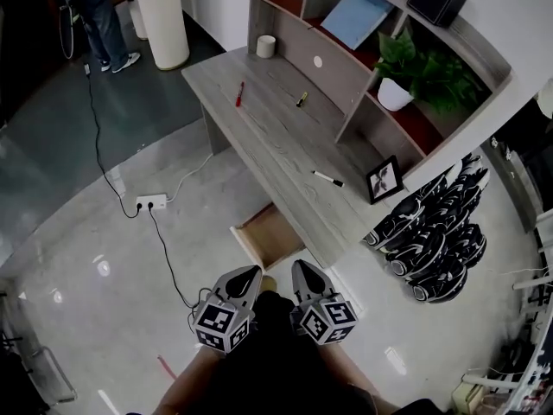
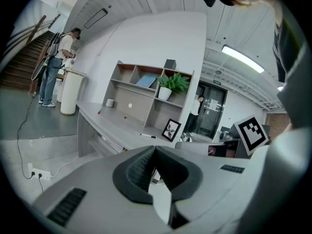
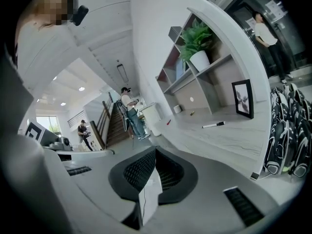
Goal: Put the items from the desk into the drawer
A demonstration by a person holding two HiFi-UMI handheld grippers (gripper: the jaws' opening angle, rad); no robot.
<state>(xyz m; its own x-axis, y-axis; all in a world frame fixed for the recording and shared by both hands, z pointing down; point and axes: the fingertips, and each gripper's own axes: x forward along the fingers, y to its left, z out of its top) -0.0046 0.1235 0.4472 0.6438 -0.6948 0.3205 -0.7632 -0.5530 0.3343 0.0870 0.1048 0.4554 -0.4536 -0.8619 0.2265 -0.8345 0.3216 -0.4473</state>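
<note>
- Claws first: our left claw [image 1: 249, 275] and our right claw [image 1: 302, 271] are both pressed together, and neither one pinches anything.
- Both claws hang on the near side of the drawer [image 1: 270, 234], which is pulled out from under the surface [image 1: 276, 137].
- The black and white marker [image 1: 327, 178] lies on the surface, a little beyond the drawer.
- The red pen [image 1: 239, 93] and a small dark and yellow thing [image 1: 301, 99] lie well beyond the drawer, toward the far end of the surface.
- We think the job is only at its start: nothing is picked up yet, and this is the reaching step.
- Next, we think one claw has to spread and go to the marker, since it is the nearest thing to the drawer.
- The marker is thin and lies flat, so the claw must come down low, pinch it across its middle, and then let go over the drawer.
</note>
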